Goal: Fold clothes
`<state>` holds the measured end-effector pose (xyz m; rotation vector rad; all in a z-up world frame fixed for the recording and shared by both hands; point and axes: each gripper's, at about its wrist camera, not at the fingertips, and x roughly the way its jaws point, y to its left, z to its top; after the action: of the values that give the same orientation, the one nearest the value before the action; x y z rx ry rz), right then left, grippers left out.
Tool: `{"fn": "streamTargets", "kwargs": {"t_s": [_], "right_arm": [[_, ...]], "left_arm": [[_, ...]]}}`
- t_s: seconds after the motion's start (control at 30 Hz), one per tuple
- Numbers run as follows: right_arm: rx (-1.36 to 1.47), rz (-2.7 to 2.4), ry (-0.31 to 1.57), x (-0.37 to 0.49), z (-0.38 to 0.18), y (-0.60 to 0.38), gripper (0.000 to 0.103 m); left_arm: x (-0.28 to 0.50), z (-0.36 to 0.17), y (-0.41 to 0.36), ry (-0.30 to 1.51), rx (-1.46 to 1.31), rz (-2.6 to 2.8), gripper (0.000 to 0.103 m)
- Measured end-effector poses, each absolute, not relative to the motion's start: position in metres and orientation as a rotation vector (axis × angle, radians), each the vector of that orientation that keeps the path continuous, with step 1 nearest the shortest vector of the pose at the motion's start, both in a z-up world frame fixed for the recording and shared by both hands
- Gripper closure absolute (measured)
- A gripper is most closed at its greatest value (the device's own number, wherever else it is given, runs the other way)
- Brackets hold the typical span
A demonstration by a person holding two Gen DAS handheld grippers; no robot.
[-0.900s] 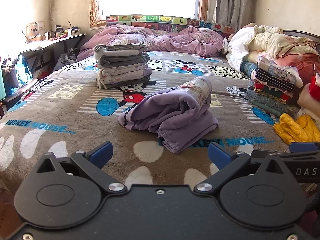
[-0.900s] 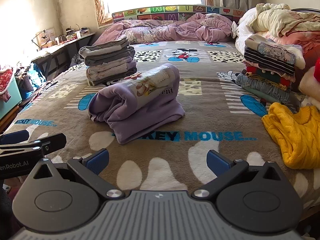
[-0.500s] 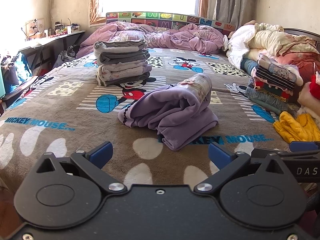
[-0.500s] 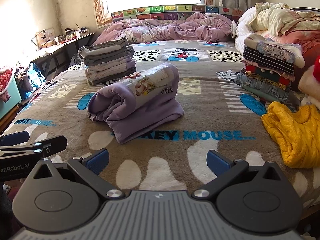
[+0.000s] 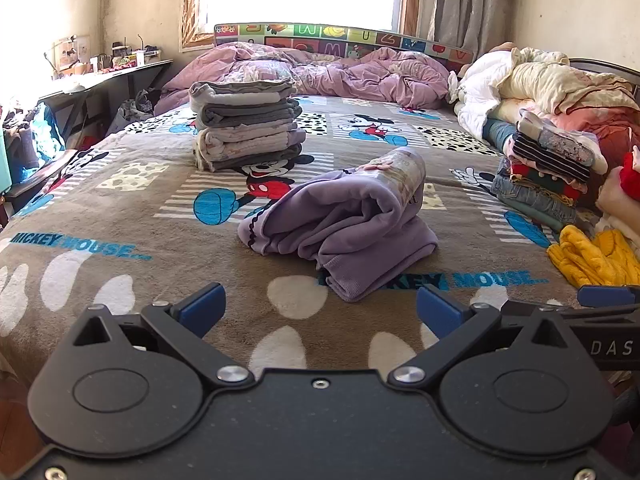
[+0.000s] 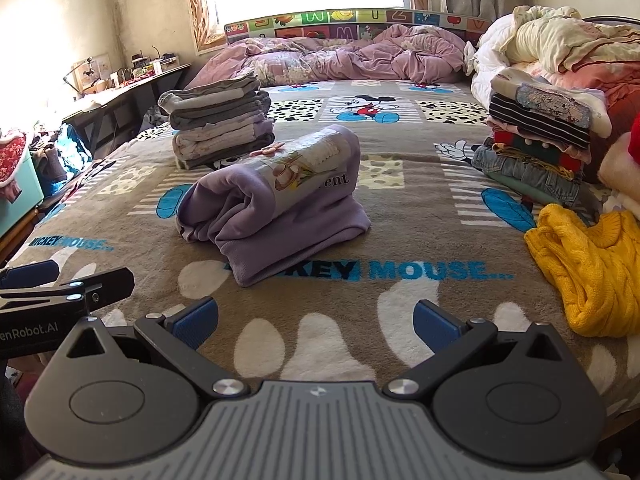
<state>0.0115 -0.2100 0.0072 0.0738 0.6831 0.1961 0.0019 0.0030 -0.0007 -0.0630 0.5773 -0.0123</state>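
Observation:
A lilac sweater [image 5: 344, 224] [image 6: 276, 200] lies folded into a loose bundle in the middle of the cartoon-print bed blanket [image 5: 120, 216] [image 6: 420, 216], its printed front turned up. My left gripper [image 5: 318, 312] hovers open above the blanket's near edge, short of the bundle, nothing between its blue pads. My right gripper [image 6: 314, 320] is likewise open and empty, just to the right of the left one. A stack of folded grey and lilac clothes [image 5: 248, 124] [image 6: 220, 124] stands behind the sweater to the left.
A yellow knit sweater [image 5: 592, 256] [image 6: 592, 268] lies crumpled at the right edge. Behind it rise a second folded stack [image 5: 548, 164] [image 6: 536, 140] and heaped bedding [image 6: 560, 44]. A purple duvet [image 5: 320, 72] fills the bed head. A cluttered desk [image 5: 100, 76] lines the left wall.
Both grippers stay open and empty. The left view has drifted slightly, the bed and bundle sitting a little differently in frame; the right view barely changes.

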Motion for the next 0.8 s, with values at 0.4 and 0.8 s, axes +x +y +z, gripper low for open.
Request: {"fn": "streamTargets", "kwargs": {"t_s": [0.4, 0.8], "right_arm": [[0.074, 0.198, 0.685, 0.0116, 0.0066, -0.2097, 0.0], [0.077, 0.201, 0.686, 0.0107, 0.0067, -0.2092, 0.0]], "left_arm": [[0.0027, -0.0011, 0.004, 0.578, -0.066, -0.011, 0.0], [0.0019, -0.0011, 0.0039, 0.574, -0.062, -0.011, 0.0]]}}
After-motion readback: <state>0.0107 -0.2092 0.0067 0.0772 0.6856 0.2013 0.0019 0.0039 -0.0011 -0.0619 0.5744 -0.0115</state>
